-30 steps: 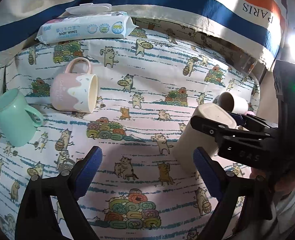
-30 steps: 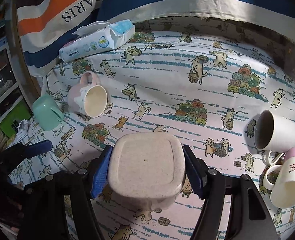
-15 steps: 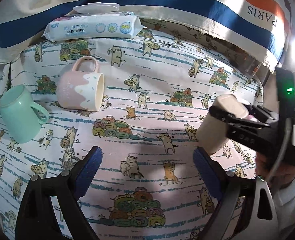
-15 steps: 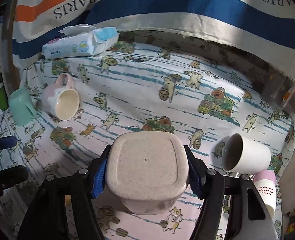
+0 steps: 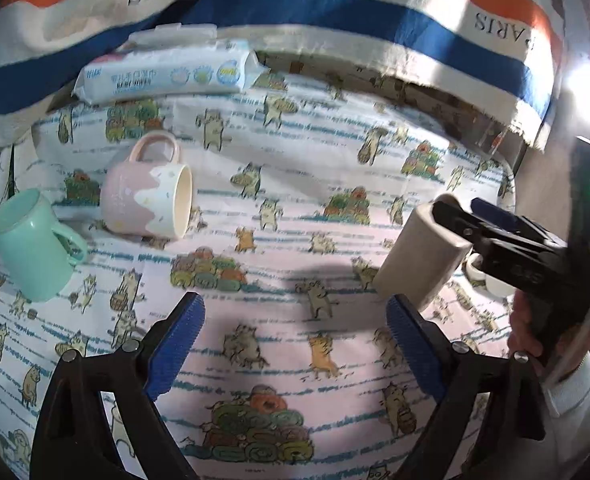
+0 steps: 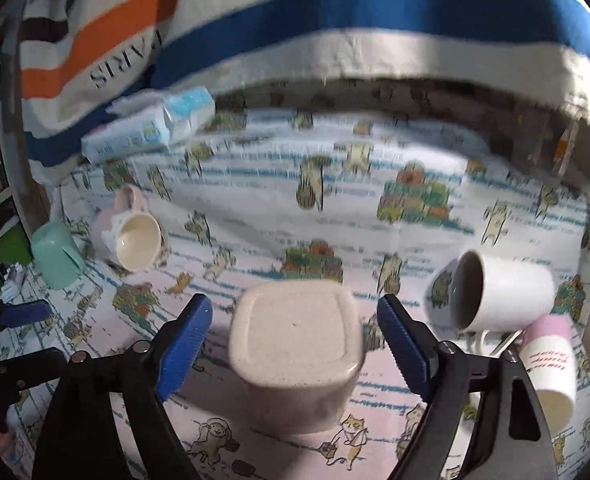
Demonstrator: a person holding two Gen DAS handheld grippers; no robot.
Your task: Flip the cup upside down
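A beige speckled square cup (image 6: 297, 354) stands upside down on the cat-print cloth, base up. My right gripper (image 6: 295, 336) is open, its blue pads on either side of the cup with a gap on each side. In the left wrist view the same cup (image 5: 421, 258) shows at the right, with the right gripper's black fingers beside it. My left gripper (image 5: 295, 340) is open and empty over the cloth's near middle.
A pink mug (image 5: 147, 196) lies on its side at left, beside a mint green cup (image 5: 31, 244). A white mug (image 6: 499, 294) and a pink-topped cup (image 6: 547, 364) lie at right. A wipes pack (image 5: 171, 74) lies at the back against a striped cloth.
The right gripper's jaws have opened and let go of the beige cup, which now stands base-up on the cloth. The left gripper stays open and has shifted only slightly.
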